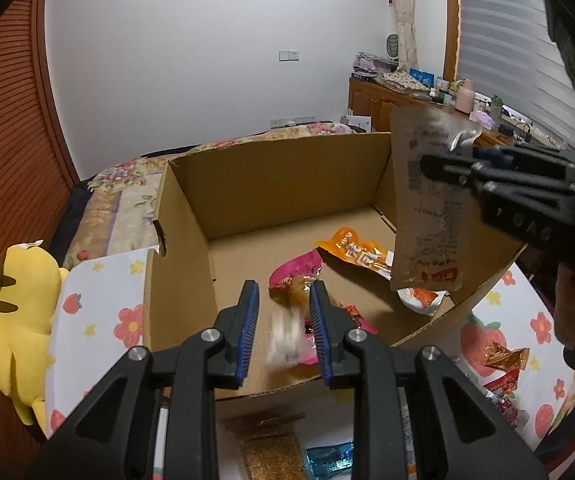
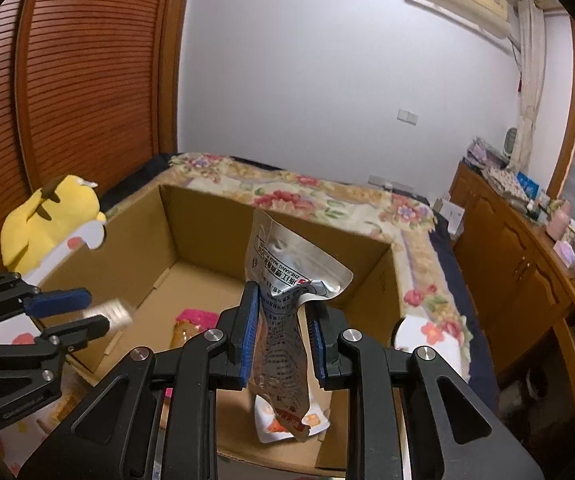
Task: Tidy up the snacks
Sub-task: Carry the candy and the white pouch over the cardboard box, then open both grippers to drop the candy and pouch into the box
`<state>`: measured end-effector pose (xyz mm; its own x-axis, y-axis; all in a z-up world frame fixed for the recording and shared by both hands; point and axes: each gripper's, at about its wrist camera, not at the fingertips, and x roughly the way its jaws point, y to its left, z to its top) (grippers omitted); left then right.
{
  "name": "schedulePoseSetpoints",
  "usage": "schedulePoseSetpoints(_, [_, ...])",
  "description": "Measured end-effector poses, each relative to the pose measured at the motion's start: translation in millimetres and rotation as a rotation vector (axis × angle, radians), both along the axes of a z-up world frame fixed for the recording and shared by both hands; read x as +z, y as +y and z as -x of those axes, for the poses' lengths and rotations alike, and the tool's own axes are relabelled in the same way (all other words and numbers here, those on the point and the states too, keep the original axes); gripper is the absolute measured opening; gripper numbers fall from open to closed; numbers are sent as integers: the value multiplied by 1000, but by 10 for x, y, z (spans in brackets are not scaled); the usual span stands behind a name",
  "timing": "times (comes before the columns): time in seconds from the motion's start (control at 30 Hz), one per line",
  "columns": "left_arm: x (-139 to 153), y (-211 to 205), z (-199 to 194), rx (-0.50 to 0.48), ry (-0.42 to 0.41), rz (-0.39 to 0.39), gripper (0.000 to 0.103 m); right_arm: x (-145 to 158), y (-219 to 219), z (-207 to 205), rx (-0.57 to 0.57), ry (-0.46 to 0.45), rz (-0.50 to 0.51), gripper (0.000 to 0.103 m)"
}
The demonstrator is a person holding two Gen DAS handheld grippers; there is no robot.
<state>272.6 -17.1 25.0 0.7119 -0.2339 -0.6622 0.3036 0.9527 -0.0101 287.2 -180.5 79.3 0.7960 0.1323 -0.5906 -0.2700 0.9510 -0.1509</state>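
An open cardboard box (image 1: 191,216) sits on a flower-print cloth; it also shows in the right wrist view (image 2: 207,216). My left gripper (image 1: 283,332) is open above the box's near edge, and a small white packet (image 1: 285,340), blurred, is in the air between its fingers; the packet also shows in the right wrist view (image 2: 113,312). My right gripper (image 2: 281,332) is shut on a silver foil pouch (image 2: 283,304) and holds it over the box's right side; the pouch shows brown in the left wrist view (image 1: 427,208). A pink packet (image 1: 295,276) and an orange packet (image 1: 355,252) lie in the box.
Several loose snacks (image 1: 503,360) lie on the cloth right of the box, and a blue packet (image 1: 327,460) and a brown one (image 1: 271,448) lie in front of it. A yellow plush toy (image 1: 19,304) sits to the left. A bed (image 2: 327,192) lies behind the box.
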Motion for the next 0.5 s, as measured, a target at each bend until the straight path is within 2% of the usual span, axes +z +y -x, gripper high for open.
schedulePoseSetpoints(0.27, [45,61,94,4,-18,32,50,-233,7,-59,-8,53,-24,21])
schedulePoseSetpoints(0.5, [84,85,251,8,-40,13,53,-240,27,-18,39,74,-127,21])
